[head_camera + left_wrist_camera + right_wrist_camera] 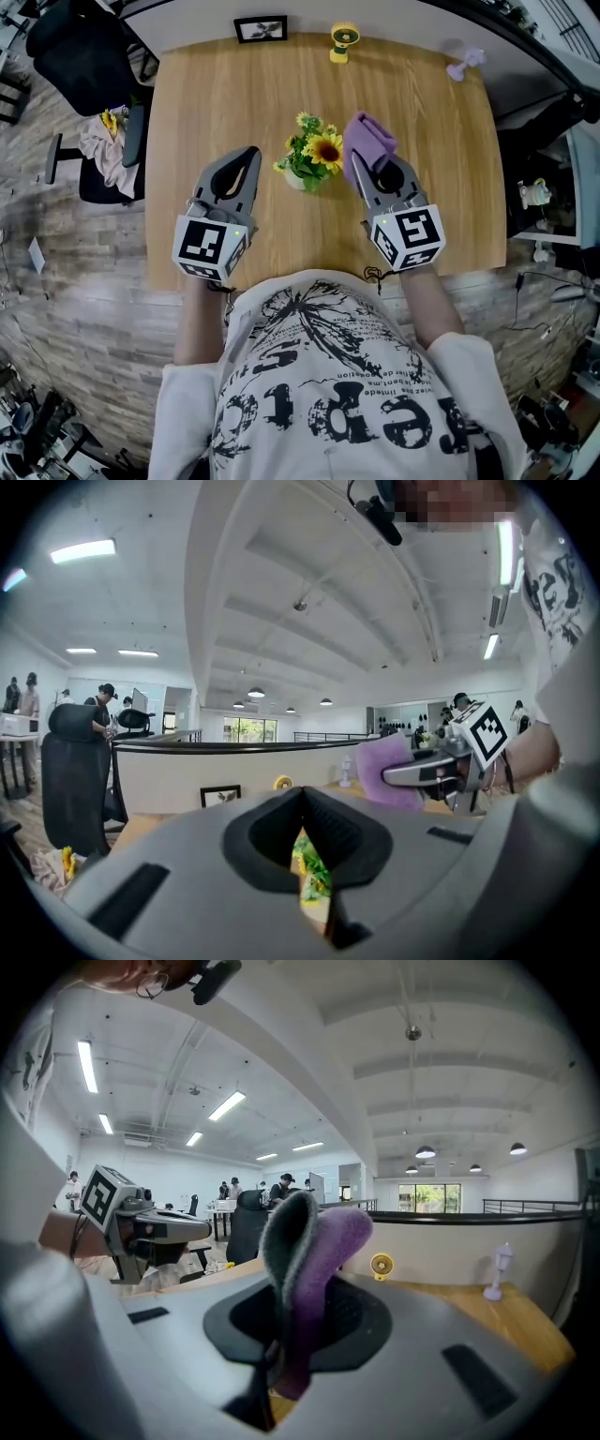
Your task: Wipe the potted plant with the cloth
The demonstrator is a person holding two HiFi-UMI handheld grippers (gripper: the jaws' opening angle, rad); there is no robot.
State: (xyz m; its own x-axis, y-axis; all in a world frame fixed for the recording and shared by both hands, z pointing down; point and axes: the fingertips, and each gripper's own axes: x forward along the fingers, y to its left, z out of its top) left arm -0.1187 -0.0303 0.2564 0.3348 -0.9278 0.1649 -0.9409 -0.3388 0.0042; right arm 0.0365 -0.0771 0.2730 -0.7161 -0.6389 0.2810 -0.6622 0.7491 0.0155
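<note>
Potted plant (312,157): stood on table (206,103), between grippers.
Cloth (368,141): pinched in right gripper (281,1335) fingers, just beside plant.
Left gripper (302,799): fingers pressed together, empty.
Remaining: wiping itself, judged not begun.

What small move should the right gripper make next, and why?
Probably ease the right gripper sideways toward the potted plant until the purple cloth meets its leaves: the cloth is clamped in its jaws and sits beside the flowers, seemingly not yet touching.
</note>
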